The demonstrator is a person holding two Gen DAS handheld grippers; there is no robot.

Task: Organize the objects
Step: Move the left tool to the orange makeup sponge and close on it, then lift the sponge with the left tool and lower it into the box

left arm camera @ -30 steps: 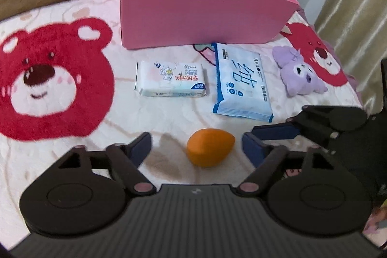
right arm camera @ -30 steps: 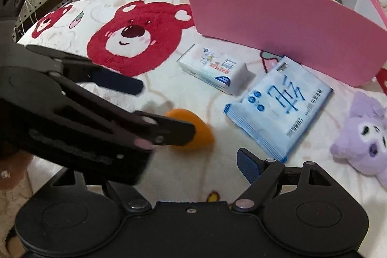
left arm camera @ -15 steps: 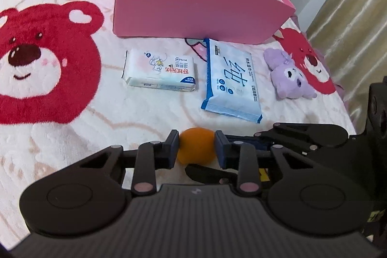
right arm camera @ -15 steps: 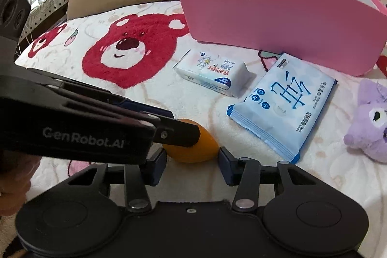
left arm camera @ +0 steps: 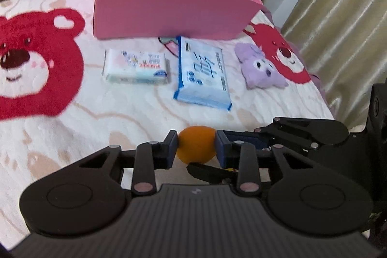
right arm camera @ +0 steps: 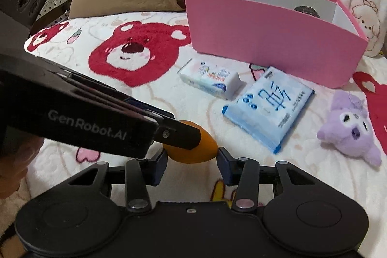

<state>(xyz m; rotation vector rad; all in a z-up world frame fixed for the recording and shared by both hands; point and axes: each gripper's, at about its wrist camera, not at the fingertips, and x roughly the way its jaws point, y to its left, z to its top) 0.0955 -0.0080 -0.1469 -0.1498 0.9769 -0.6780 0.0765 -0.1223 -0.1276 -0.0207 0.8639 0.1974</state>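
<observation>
Left wrist view: you're looking steeply down, close over the bed (left arm camera: 60, 127).
Right wrist view: you're facing likewise.
Shared: both are framing the pink box (left arm camera: 169, 13) (right arm camera: 271, 42).

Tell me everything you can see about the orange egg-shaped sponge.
The orange sponge is smooth, matte and egg-shaped, and looks soft, with its pointed end toward the right in the right wrist view. It sits low over the pink bear-print blanket. The left gripper fingers press its two sides. The right gripper fingers flank it; whether they touch is unclear.
</observation>
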